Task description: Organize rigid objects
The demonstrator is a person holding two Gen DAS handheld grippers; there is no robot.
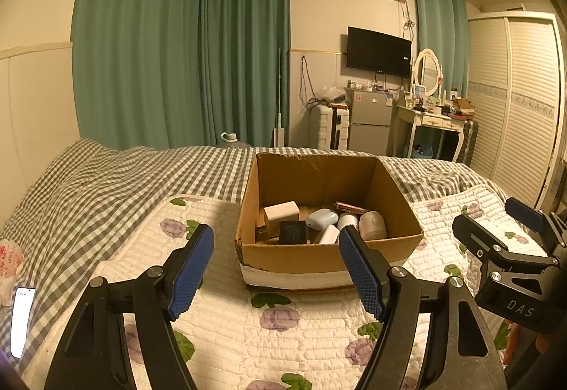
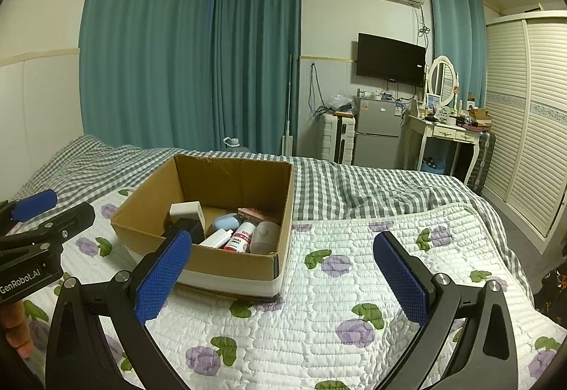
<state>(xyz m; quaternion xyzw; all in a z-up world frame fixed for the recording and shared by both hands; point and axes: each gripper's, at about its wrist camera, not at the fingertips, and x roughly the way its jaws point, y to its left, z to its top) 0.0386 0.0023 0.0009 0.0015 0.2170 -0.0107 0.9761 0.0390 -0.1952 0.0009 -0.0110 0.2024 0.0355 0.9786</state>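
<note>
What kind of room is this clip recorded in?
A bedroom, most likely: a bed with a checked sheet and floral quilt, a dressing table with an oval mirror, and a louvred wardrobe.

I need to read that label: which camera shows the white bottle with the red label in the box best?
The right wrist view: the white bottle lies with its red label facing the camera. In the left wrist view only its white top shows, behind a blue pad of the left tongs.
</note>
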